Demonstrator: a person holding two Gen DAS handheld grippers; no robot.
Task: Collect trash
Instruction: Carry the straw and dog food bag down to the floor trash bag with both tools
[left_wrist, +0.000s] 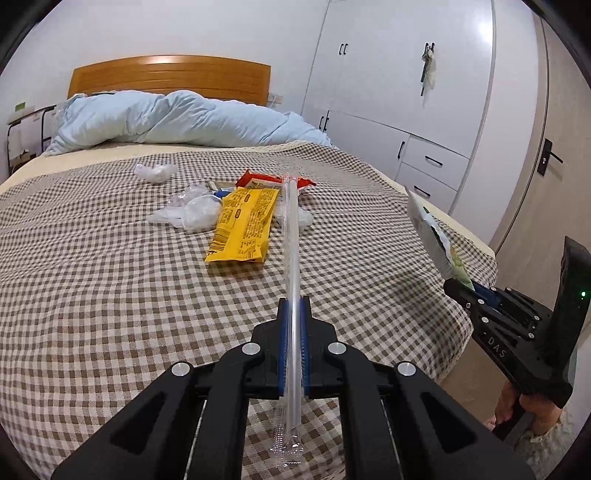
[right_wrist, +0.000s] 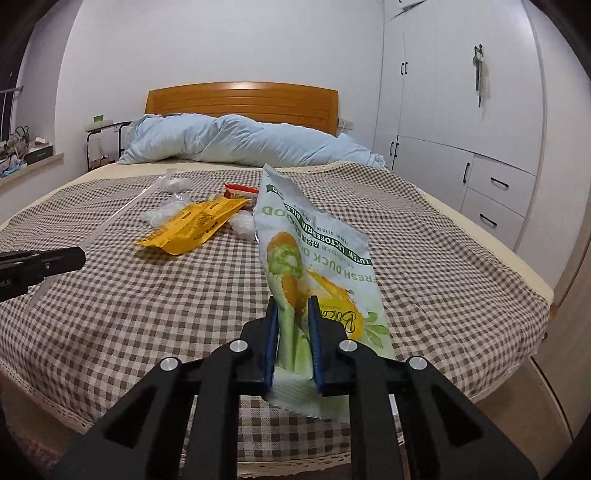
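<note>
Your left gripper (left_wrist: 294, 306) is clamped on a clear wrapped straw (left_wrist: 292, 236), which sticks out forward above the checked bedspread (left_wrist: 110, 295); your right gripper (right_wrist: 292, 314) pinches the lower part of a green-and-white snack bag (right_wrist: 314, 251), held up off the bed. The remaining trash lies mid-bed: a yellow packet (left_wrist: 243, 225), a red wrapper (left_wrist: 258, 181) behind it, and crumpled clear plastic (left_wrist: 192, 210) to its left. A blue duvet (left_wrist: 177, 118) is heaped by the headboard (left_wrist: 170, 75).
</note>
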